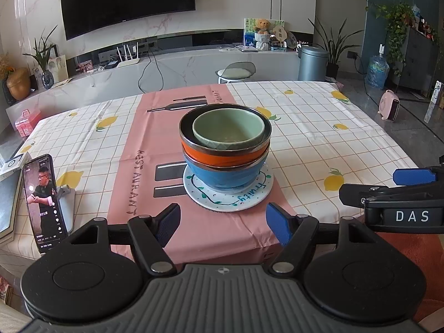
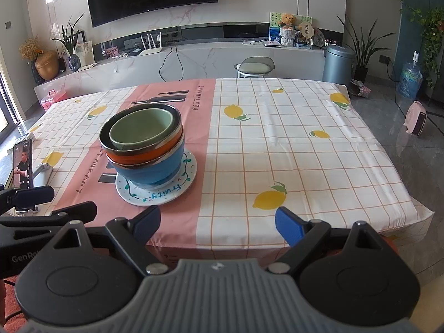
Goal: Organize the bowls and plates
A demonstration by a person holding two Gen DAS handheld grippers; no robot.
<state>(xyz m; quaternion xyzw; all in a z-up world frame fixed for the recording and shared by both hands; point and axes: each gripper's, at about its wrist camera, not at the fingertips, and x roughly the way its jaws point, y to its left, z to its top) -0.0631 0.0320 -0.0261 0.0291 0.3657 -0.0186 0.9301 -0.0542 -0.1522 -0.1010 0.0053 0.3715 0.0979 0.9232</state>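
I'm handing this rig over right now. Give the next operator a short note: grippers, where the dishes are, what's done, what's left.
Left gripper: open, empty, short of the stack.
Right gripper: open, empty, to the right of the stack.
Dishes: green bowl nested in orange bowl, in blue bowl, all on the white plate on the pink runner.
Done: everything visible is stacked in one pile.
Left: possibly nothing; check whether the pile needs moving. Phone on stand sits at the table's left edge.
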